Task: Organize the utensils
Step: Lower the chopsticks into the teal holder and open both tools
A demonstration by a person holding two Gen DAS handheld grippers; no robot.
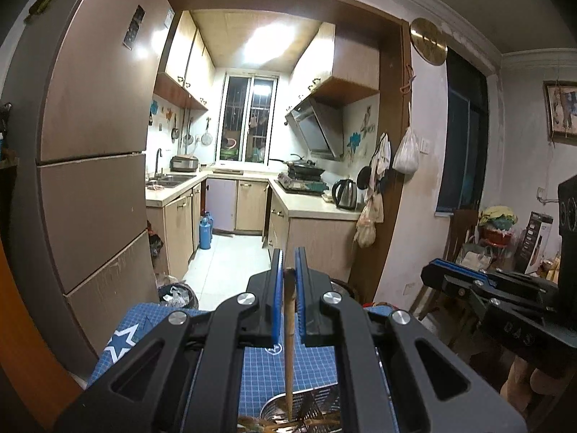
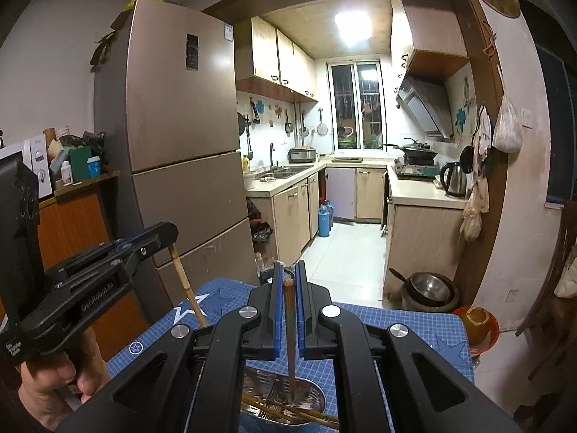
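Observation:
My left gripper [image 1: 288,269] is shut on a bamboo chopstick [image 1: 289,339] that hangs down into a steel utensil holder [image 1: 324,397] on the blue mat. My right gripper [image 2: 288,278] is shut on a darker chopstick [image 2: 290,339] whose tip hangs over a steel holder [image 2: 313,397] with several chopsticks lying in it. The left gripper also shows in the right wrist view [image 2: 158,238] with its chopstick [image 2: 185,285] slanting down. The right gripper shows in the left wrist view [image 1: 454,270]; its jaws look close together.
A blue grid mat [image 2: 378,328] with white stars covers the table. A fridge [image 2: 180,126] stands at the left. A pot with a ladle [image 2: 429,288] sits on the floor, and an orange bowl [image 2: 476,321] at the table's right edge. The kitchen lies beyond.

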